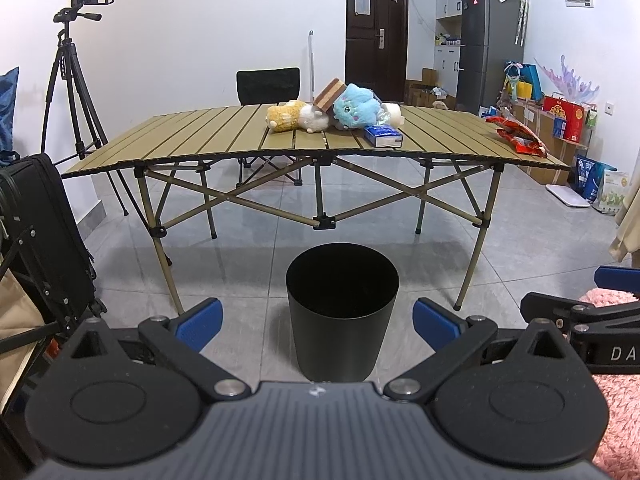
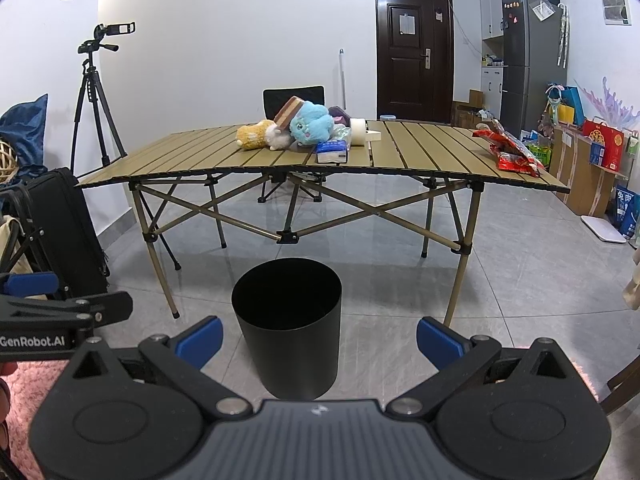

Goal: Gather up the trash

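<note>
Left hand-held gripper (image 1: 316, 320): nearest the lens; jaws spread wide, blue pads well apart, nothing between them, touching nothing.
Right hand-held gripper (image 2: 318, 338): jaws likewise spread wide, holding nothing; it sits just beside the left unit, both short of the desk.
Black bin (image 1: 342, 312): stands upright on the floor tiles, in front of the desk's near edge, mouth open and unobstructed.
Trash location: red snack wrappers (image 2: 510, 148) lie at the desk's right edge; a blue tissue pack (image 2: 332, 151) lies near the middle of the near edge.
Non-trash: plush toys (image 2: 288, 128) and a tape roll (image 2: 360, 131) are piled mid-desk, behind the tissue pack; judge these as items to leave.
Step in hand: approach, as judged; no item is gripped yet.
Procedure: you should lift a hand-held gripper above desk height, approach the wrappers from the near edge, and close on a crumpled fold, not a flat face.
Caution: thin foil may slip; confirm the grip before you carry it over the bin.
</note>
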The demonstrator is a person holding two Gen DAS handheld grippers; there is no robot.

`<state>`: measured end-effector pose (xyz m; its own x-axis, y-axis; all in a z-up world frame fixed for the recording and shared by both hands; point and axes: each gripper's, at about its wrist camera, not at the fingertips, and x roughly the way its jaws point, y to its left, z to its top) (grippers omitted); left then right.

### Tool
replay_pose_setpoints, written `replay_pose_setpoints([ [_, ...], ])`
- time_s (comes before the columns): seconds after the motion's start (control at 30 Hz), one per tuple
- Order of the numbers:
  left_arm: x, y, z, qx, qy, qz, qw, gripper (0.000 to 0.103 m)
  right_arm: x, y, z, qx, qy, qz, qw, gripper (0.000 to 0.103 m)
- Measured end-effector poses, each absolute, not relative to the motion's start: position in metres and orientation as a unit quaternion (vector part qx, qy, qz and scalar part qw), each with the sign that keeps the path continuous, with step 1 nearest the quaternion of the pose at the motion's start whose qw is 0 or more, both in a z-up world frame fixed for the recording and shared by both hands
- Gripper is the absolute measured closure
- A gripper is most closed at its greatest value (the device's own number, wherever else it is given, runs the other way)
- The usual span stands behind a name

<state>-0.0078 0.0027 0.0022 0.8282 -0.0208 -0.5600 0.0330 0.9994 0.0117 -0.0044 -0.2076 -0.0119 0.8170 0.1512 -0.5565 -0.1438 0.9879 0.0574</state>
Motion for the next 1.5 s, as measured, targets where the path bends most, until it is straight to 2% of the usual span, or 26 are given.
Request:
replay_pose_setpoints([
  [1.5, -0.009, 0.005, 0.011, 0.007, 0.267, -0.017, 0.963, 0.000, -0.014, -0.201, -0.001, -0.004, 0.272, 0.082, 0.959, 0.000],
])
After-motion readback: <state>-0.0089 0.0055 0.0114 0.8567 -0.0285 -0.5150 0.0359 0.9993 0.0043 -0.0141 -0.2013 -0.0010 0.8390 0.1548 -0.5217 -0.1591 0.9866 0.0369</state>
